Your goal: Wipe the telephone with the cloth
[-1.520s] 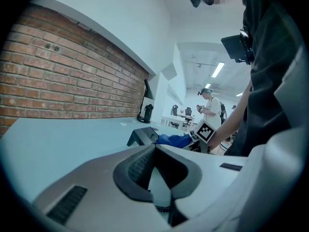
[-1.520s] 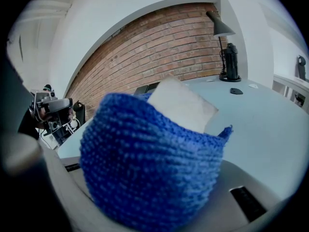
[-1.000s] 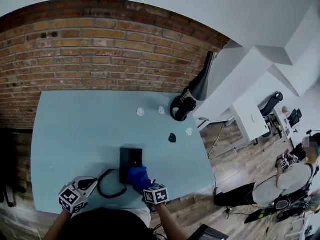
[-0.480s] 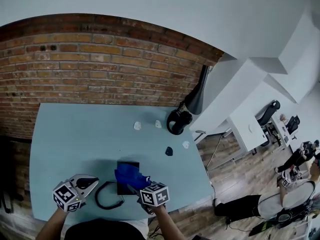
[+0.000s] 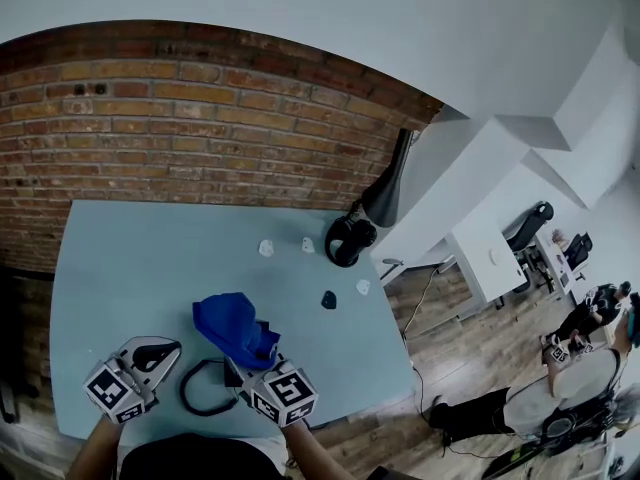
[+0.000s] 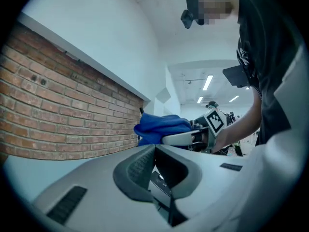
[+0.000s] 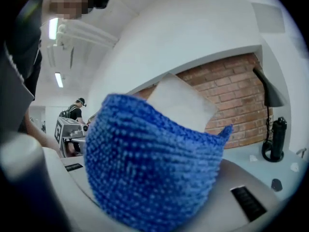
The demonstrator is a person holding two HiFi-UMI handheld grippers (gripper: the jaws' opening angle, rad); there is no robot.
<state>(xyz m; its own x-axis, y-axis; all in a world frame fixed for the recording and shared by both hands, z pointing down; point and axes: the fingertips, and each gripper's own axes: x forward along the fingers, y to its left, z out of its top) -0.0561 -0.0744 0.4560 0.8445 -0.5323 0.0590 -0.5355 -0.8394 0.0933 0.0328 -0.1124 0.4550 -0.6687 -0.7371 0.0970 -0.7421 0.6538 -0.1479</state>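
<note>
cloth (image 5: 232, 326), blue, knitted: being held bunched in the right gripper (image 5: 258, 366), whose jaws are being pressed shut on it; in the right gripper view the gap is being filled almost wholly by the cloth (image 7: 149, 163), with one pale finger (image 7: 181, 104) showing above the fold; the bundle appears to be raised off the table (image 5: 140, 268) and is hanging over the telephone rather than pressing on it, judged a lift so that a fresh face of the fabric is being offered to the surface

telephone (image 5: 234, 374), black: lying flat on the near part of the table, mostly being hidden by the raised cloth; only a dark corner and the coiled cord (image 5: 200, 390) are being shown; it is sitting just below the right gripper's fingers, between the two grippers, and contact with either one is not being seen

left gripper (image 5: 150, 356): being held low just left of the cord; in the left gripper view its jaws are meeting along a seam and nothing is being grasped; judged to be parked near so that the telephone is being guarded against sliding

status: wiping is judged to be under way, with the cloth not being pressed on the telephone
</note>
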